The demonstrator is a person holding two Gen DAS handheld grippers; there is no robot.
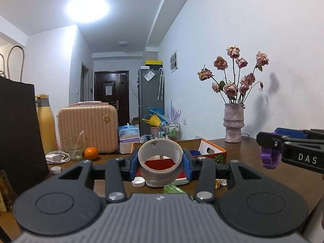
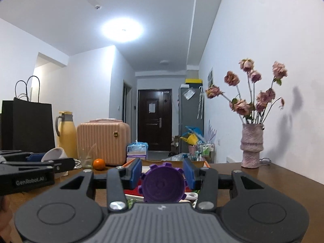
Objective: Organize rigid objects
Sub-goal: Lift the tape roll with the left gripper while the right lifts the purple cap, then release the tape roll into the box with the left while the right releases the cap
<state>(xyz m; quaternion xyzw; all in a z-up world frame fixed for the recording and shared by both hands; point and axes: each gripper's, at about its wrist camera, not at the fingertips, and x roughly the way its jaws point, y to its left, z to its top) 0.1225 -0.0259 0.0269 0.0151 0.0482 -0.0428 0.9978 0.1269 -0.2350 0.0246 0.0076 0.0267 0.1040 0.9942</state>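
Note:
My left gripper (image 1: 160, 162) is shut on a grey roll of tape (image 1: 160, 163), held upright a little above the wooden table (image 1: 253, 174). My right gripper (image 2: 163, 174) is shut on a purple toothed gear-shaped cap (image 2: 163, 184). The cap (image 1: 270, 158) and the right gripper (image 1: 271, 141) also show at the right edge of the left wrist view. The left gripper (image 2: 60, 163) with the tape roll (image 2: 53, 155) shows at the left of the right wrist view. An open cardboard box (image 1: 212, 151) with orange trim sits just behind both grippers.
On the table stand a vase of dried roses (image 1: 232, 125), a peach case (image 1: 89, 129), a yellow flask (image 1: 45, 125), a black bag (image 1: 18, 129), a glass (image 1: 74, 147), an orange (image 1: 91, 153), a charger (image 1: 56, 157), white bottle caps (image 1: 138, 181) and a green item (image 1: 173, 189).

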